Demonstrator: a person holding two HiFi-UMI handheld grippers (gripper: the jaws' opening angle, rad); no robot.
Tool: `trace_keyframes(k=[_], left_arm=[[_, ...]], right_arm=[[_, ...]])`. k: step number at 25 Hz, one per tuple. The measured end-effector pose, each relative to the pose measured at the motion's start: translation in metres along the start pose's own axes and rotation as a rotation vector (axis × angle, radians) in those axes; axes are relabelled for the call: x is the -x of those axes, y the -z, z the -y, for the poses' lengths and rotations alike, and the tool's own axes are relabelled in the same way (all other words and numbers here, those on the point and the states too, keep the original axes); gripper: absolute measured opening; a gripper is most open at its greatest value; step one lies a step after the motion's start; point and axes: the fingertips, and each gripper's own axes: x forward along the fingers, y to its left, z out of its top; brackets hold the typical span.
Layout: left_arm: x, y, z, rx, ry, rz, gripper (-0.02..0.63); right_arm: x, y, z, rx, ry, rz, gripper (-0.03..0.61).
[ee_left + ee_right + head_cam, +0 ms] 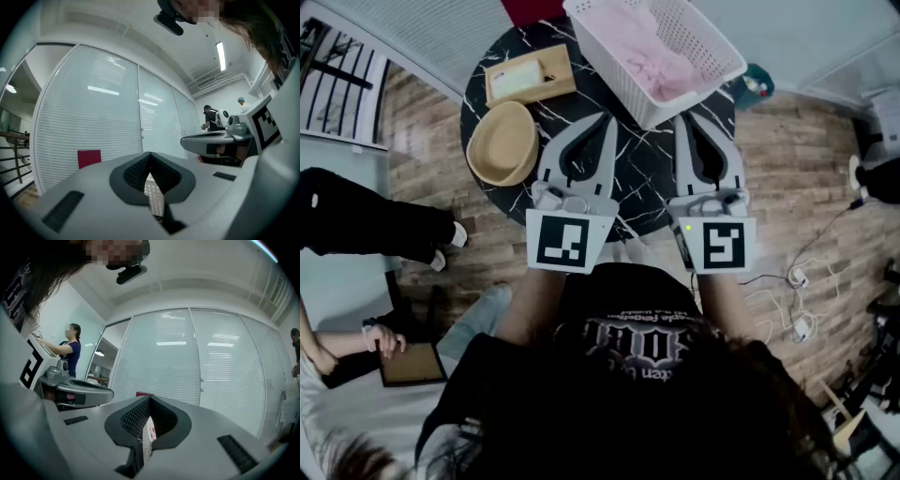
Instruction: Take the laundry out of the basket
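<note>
left tongs (602,120), right tongs (686,118): both closed, empty, just short of basket (694,94) | advice: open wide, pinch pink laundry (652,56) deep

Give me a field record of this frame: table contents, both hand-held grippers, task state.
table: round, black marble look
basket: white, perforated, at the table's far side
laundry: pink, all inside the basket
bowl: tan, on the table's left
tray: wooden, beyond the bowl
left hand-held gripper: jaws together, nothing held, tips near the basket's near corner
right hand-held gripper: jaws together, nothing held, tips near the same corner
task state: laundry not yet taken out
</note>
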Motion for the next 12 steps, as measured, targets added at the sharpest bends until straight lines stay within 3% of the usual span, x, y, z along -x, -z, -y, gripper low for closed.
trace_keyframes(k=[12], left_arm=[[-0.0019, -0.0052, 0.0007, 0.003, -0.003, 0.010, -0.002]], right_arm=[[-0.0008, 0.0015, 0.0036, -0.013, -0.004, -0.004, 0.026]])
